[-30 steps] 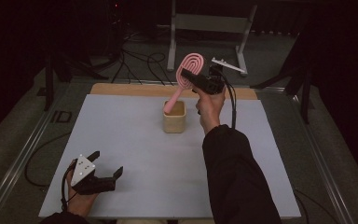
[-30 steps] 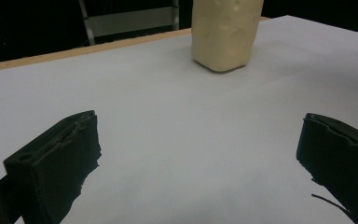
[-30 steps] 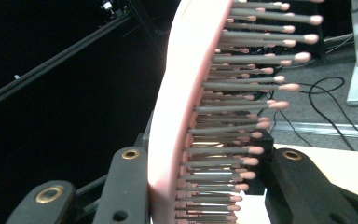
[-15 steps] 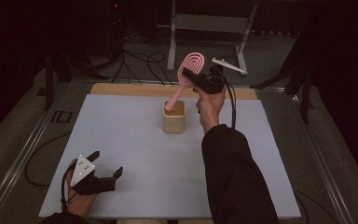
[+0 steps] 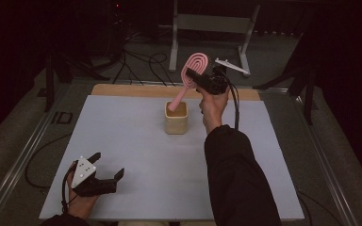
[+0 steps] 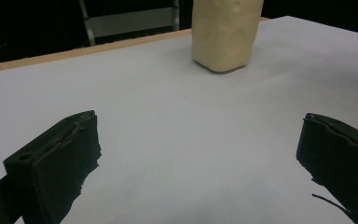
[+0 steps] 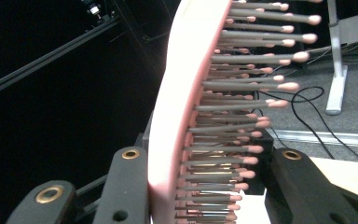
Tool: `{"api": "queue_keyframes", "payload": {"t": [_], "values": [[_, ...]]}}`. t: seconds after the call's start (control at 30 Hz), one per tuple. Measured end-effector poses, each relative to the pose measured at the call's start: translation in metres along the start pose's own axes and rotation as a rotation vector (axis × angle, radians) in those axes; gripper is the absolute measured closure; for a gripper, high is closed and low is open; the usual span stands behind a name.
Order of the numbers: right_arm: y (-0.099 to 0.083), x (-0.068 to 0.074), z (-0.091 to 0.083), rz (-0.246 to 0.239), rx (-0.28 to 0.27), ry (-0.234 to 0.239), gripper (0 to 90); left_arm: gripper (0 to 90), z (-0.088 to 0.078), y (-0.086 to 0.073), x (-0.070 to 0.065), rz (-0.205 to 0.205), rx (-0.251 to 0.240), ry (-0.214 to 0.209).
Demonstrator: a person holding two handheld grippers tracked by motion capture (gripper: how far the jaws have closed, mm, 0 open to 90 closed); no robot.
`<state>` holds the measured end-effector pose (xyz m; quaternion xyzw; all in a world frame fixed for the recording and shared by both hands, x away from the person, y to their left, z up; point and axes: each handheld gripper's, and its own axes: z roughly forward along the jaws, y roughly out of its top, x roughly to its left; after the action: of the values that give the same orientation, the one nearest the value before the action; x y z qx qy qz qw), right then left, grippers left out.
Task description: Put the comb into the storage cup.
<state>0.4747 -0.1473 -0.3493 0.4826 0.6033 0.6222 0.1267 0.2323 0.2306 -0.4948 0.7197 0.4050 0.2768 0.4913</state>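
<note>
- Two grippers are in our hands, one at each end of the scene, and we take them from the left across.
- At the near left corner of the white table [image 5: 122,141], our left gripper [image 5: 107,168] rests low over the surface in our left hand [image 5: 82,203], its jaws spread wide apart with bare tabletop between them; the left gripper view shows the same gap, the two black jaws standing far to either side and gripping nothing.
- Past the middle of the table, toward the far edge, stands the cream cup [image 5: 176,117], upright; in the left gripper view it rises beyond the open jaws [image 6: 226,32], well apart from them.
- From the cup's mouth the pink hairbrush [image 5: 188,80] leans up and to the right, its handle end down inside the cup and its oval head raised above the rim.
- Right of the cup, our right gripper [image 5: 194,76] is held high by our right hand [image 5: 213,104], and its jaws are clamped on the brush head.
- Seen in the right gripper view, the brush [image 7: 177,116] sits edge-on between the jaws, the pink back against one and the bristle tips toward the other.
</note>
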Motion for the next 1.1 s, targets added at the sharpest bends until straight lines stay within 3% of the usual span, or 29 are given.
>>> {"api": "queue_keyframes", "payload": {"t": [1.1], "values": [[-0.020,0.000,0.010,-0.042,0.069,-0.012,63.0,0.0,0.001,0.000,0.000,0.002,0.004,-0.001]]}}
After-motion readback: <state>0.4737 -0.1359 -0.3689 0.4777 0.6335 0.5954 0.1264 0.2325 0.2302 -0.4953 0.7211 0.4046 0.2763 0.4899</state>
